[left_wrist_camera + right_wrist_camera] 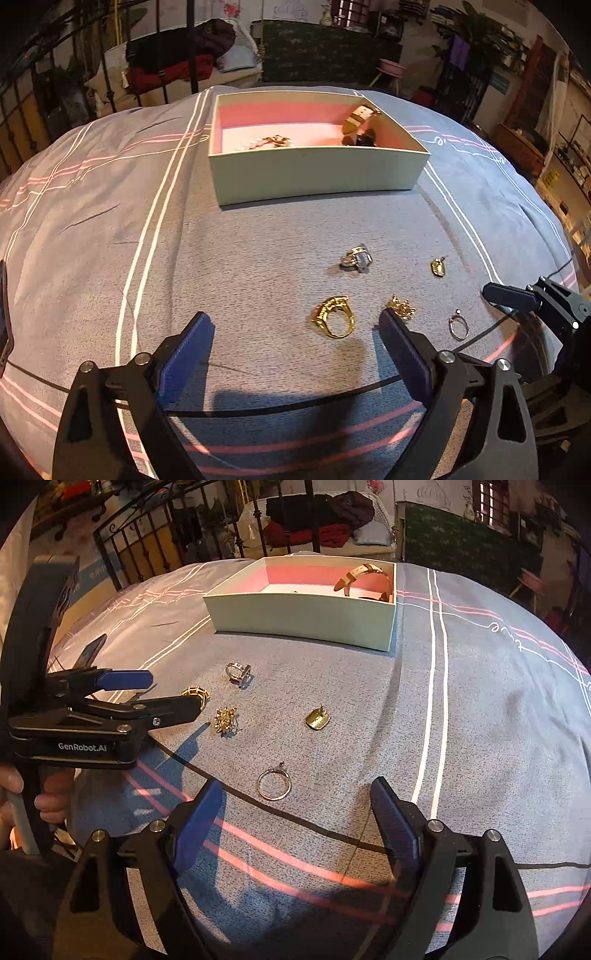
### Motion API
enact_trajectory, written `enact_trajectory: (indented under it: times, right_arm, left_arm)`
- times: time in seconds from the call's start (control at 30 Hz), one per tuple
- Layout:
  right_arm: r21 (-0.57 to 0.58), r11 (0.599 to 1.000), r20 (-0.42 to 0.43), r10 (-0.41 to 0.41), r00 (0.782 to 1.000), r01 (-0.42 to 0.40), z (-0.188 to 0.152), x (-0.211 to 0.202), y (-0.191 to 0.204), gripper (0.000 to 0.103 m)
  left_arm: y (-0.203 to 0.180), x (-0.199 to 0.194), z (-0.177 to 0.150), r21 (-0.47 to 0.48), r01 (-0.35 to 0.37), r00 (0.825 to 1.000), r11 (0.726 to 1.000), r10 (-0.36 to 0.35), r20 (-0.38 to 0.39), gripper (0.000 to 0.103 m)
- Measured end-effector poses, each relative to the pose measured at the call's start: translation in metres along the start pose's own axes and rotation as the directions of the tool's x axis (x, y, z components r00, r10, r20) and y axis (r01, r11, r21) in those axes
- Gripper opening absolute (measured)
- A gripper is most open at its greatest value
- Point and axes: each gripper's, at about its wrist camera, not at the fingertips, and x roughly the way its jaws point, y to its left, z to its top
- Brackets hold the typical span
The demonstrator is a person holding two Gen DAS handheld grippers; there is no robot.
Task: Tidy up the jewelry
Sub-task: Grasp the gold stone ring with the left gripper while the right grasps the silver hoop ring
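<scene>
A cluttered, dim room rings the scene: an iron bed frame point(177, 535), piled clothes point(177, 55), shelves at the right wall. The surface is a bed under a grey-blue bedspread point(258, 236) striped in white and pink. At its far side sits the pale open box point(317, 173), pink inside, long axis running across the left view; a tan watch point(360, 118) stands in its right corner and a pearl-and-gold piece point(273, 141) lies at its front left.

5 pieces lie loose on the spread, near the box's front wall. The chunky gold ring point(332, 317) rests between the fingers of the left hand-held gripper point(295, 325), spread wide, pads clear of it. Just beside its right finger is the gold cluster point(402, 307). The silver ring point(355, 258) sits farther up, the gold pendant point(438, 266) to its right.

The right hand-held gripper point(295, 794) gapes wide too, the thin hoop ring point(274, 784) just ahead of its tips, untouched. Bare spread stretches open to the right.
</scene>
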Motion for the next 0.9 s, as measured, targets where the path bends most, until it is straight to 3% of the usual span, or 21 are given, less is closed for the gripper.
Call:
enact_trajectory:
  times: [0.1, 0.2, 0.27, 0.37, 0.47, 0.67, 0.8, 0.9]
  right_arm:
    - [0.019, 1.0, -0.003, 0.013, 1.0, -0.013, -0.001, 0.001, -0.004, 0.082]
    - [0.02, 1.0, -0.001, 0.012, 1.0, -0.012, -0.001, 0.002, -0.005, 0.082]
    - [0.021, 1.0, 0.0, 0.01, 1.0, -0.01, -0.001, 0.002, -0.004, 0.082]
    - [0.029, 1.0, -0.004, 0.004, 1.0, -0.004, 0.001, 0.003, -0.004, 0.082]
    - [0.016, 1.0, -0.002, -0.021, 1.0, 0.021, 0.004, 0.006, 0.0, 0.082]
    - [-0.04, 0.999, 0.005, -0.028, 1.0, 0.028, 0.005, 0.008, 0.01, 0.058]
    - [-0.044, 0.999, 0.003, 0.026, 1.0, -0.025, 0.005, 0.007, 0.012, 0.021]
    - [-0.026, 0.999, 0.004, 0.048, 0.999, -0.048, 0.005, 0.007, 0.01, 0.02]
  left_arm:
    - [-0.012, 0.007, -0.001, 0.059, -0.046, 0.999, 0.997, 0.046, 0.007, 0.076]
    - [-0.018, 0.006, -0.001, 0.095, -0.037, 0.999, 0.995, 0.034, 0.029, 0.064]
    - [-0.019, 0.005, -0.002, 0.1, -0.026, 0.999, 0.995, 0.023, 0.039, 0.046]
    - [-0.019, 0.002, -0.004, 0.105, -0.023, 0.998, 0.994, 0.017, 0.055, 0.029]
    - [-0.014, 0.001, -0.003, 0.083, -0.011, 0.998, 0.996, 0.006, 0.059, 0.024]
    - [-0.005, -0.001, -0.003, 0.033, 0.035, 0.998, 0.999, -0.037, 0.057, 0.024]
    - [-0.007, -0.001, -0.003, 0.034, 0.027, 0.998, 0.999, -0.029, 0.054, 0.024]
    - [-0.007, -0.001, -0.003, 0.037, 0.02, 0.998, 0.999, -0.022, 0.054, 0.024]
